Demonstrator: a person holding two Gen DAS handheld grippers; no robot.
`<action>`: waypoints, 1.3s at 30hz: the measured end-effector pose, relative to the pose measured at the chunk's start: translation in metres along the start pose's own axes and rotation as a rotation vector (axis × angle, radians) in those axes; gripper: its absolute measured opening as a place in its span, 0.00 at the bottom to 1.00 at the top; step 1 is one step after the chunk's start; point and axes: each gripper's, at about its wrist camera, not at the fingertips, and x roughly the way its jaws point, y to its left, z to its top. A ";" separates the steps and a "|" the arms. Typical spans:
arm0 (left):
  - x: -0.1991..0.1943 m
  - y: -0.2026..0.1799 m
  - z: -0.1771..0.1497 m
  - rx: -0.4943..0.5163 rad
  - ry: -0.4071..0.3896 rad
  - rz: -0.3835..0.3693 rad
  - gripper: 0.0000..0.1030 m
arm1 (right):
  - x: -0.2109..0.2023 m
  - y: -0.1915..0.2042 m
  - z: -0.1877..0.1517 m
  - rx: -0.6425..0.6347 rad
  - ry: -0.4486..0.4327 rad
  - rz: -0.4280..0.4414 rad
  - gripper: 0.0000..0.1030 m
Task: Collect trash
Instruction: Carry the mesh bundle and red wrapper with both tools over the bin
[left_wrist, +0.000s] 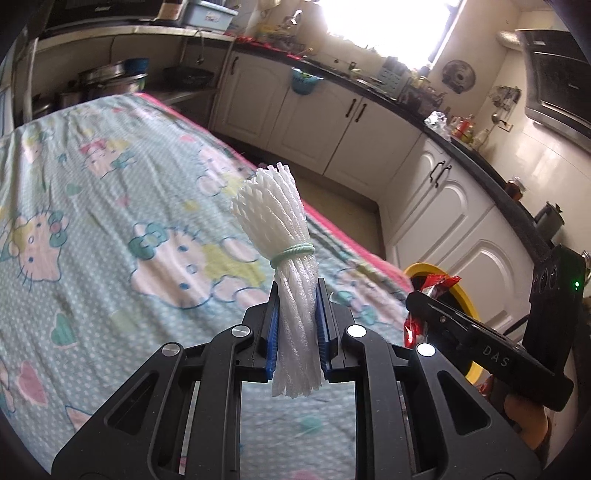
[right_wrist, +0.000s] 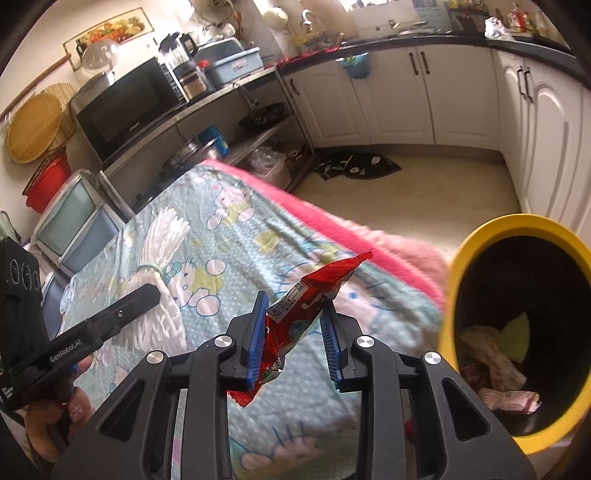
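Nearest the left wrist camera, the left gripper (left_wrist: 297, 314) is clamped on a white foam net bundle (left_wrist: 284, 236), blue pads pressing both sides of its lower half. The bundle stands upright, tied at the waist by a pale green band (left_wrist: 293, 253), its frayed top fanning above the cartoon-print cloth (left_wrist: 110, 206) that covers the bench. That cloth has a pink edge (right_wrist: 332, 218) along the side facing the floor.

From the right wrist view, the right gripper (right_wrist: 295, 325) is closed on a red snack wrapper (right_wrist: 295, 314), which sits tilted between the pads with one corner pointing up toward the right and its lower end hanging below them. Just to the right of it stands a yellow-rimmed bin (right_wrist: 480, 236) with a dark inside, leaning toward the camera beside the bench edge; crumpled wrappers (right_wrist: 498, 369) and a pale green scrap (right_wrist: 517, 332) already lie in it. The wrapper is near the bin's rim but not over its mouth.

Beyond, white cabinets (left_wrist: 332, 122) run under a dark counter, a microwave (right_wrist: 125, 107) sits on a shelf, and a dark mat (right_wrist: 358, 164) lies on the floor.
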 end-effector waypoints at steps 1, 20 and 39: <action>0.000 -0.003 0.001 0.005 -0.002 -0.004 0.11 | -0.007 -0.003 0.000 -0.001 -0.014 -0.013 0.26; 0.016 -0.086 0.011 0.148 -0.006 -0.113 0.11 | -0.091 -0.059 0.005 0.062 -0.193 -0.166 0.26; 0.085 -0.180 -0.004 0.267 0.093 -0.220 0.12 | -0.110 -0.146 -0.010 0.215 -0.209 -0.334 0.27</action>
